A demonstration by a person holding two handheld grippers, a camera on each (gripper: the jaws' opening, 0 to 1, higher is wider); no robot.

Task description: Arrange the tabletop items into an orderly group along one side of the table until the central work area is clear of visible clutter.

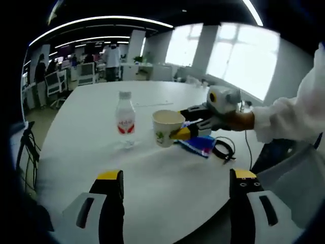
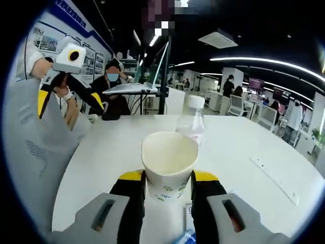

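My right gripper [image 2: 168, 185] reaches across the white table [image 1: 167, 193], its jaws pinched on the sides of the upright paper cup [image 2: 169, 163] — the cup stands just right of the water bottle [image 1: 125, 119]. My left gripper [image 1: 172, 190] hovers over the near table edge, jaws spread, gripping nothing. The left gripper view adds a blue packet [image 1: 199, 145] and a black cable [image 1: 224, 149] beside the cup.

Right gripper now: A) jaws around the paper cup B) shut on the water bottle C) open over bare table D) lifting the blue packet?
A: in the right gripper view the right gripper has a jaw pressed against each side of the paper cup; the water bottle stands free behind it.
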